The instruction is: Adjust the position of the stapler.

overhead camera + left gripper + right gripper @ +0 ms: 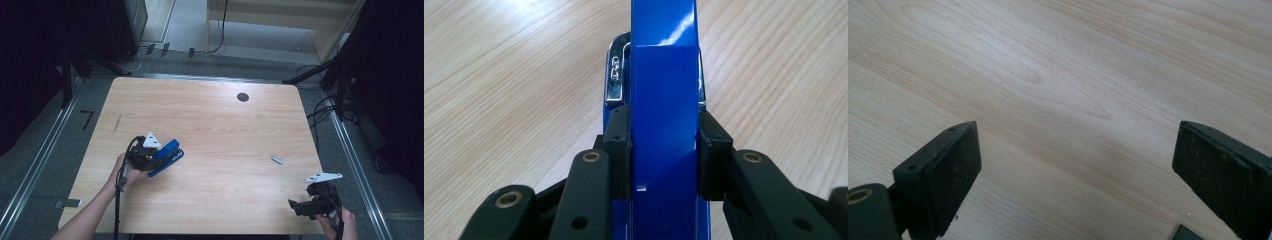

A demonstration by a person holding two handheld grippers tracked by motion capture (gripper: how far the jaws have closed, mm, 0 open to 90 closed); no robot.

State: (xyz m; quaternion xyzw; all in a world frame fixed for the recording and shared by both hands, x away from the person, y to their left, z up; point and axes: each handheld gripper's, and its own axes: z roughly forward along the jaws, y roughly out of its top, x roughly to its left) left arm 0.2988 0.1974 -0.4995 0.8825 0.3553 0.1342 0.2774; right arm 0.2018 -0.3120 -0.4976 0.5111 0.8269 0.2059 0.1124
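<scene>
Gripping a blue stapler [167, 155] across its body, the left tongs [159, 156] have it clamped: in the left gripper view the two black pads press flat against the stapler's [664, 125] sides, with its shiny metal front part beyond them. The stapler sits at the left-hand part of the tabletop [215, 120], toward the person's edge. Whether it rests on the wood or hangs just above it I cannot tell.

As a judgement, the pick-up is done and the rest is open: the stapler has yet to be carried or put to use. A small grey piece [277, 159] lies well apart on the right side of the tabletop, possibly a strip of staples, though it is too small to tell.

The stapler's long axis runs diagonally, its free end pointing away from the left hand toward the far right of the tabletop, straight out along the tongs.

The right tongs [295, 205] wait near the bottom right corner, jaws standing wide with nothing between them; the right gripper view looks past them [1075, 175] at bare wood.
</scene>
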